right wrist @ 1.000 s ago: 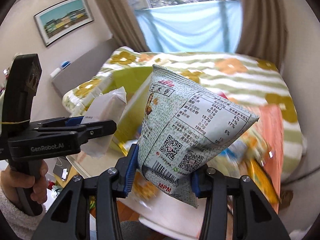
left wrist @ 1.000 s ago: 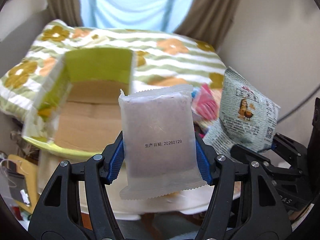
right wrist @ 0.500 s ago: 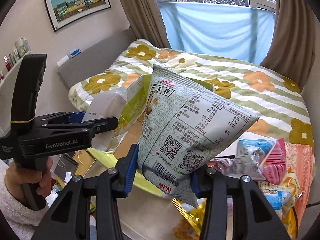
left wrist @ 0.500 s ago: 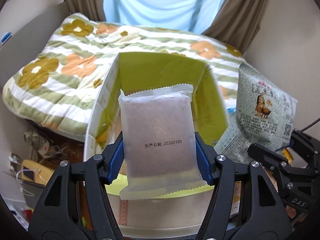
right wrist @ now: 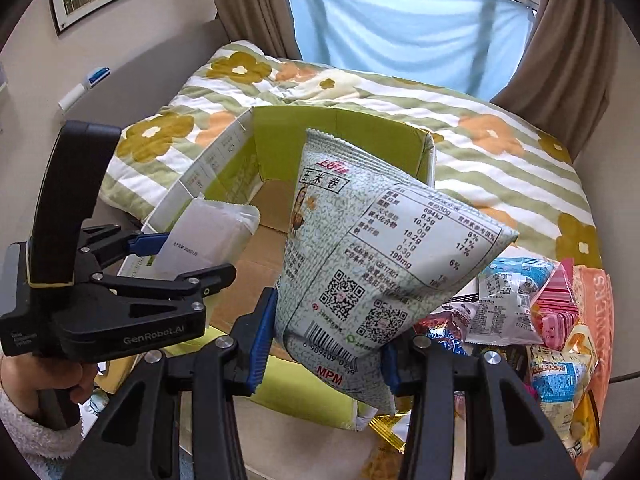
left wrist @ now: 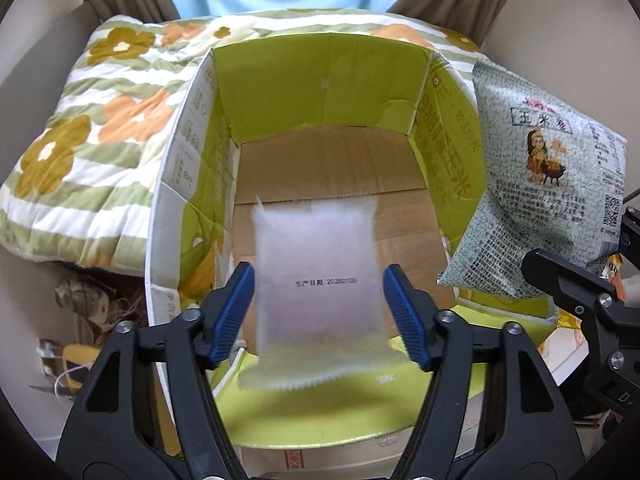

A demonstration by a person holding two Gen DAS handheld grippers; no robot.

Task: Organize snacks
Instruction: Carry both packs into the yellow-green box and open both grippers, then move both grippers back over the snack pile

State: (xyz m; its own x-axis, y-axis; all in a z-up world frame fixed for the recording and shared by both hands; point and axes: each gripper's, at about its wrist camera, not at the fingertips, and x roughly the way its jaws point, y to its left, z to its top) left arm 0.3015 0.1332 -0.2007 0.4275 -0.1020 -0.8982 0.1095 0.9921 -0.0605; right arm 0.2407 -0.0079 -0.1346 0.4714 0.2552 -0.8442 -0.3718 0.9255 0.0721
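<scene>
Your left gripper (left wrist: 318,304) hangs over the open cardboard box (left wrist: 328,80); its jaws stand wide, and the blurred white packet (left wrist: 318,292) sits between them, clear of both pads. Your right gripper (right wrist: 326,344) clamps the green snack bag (right wrist: 372,256) beside the box. Flowered quilt (right wrist: 500,160) on the bed behind; blue curtain (right wrist: 400,28) over the window. Snack pile (right wrist: 552,320) lies at right.
</scene>
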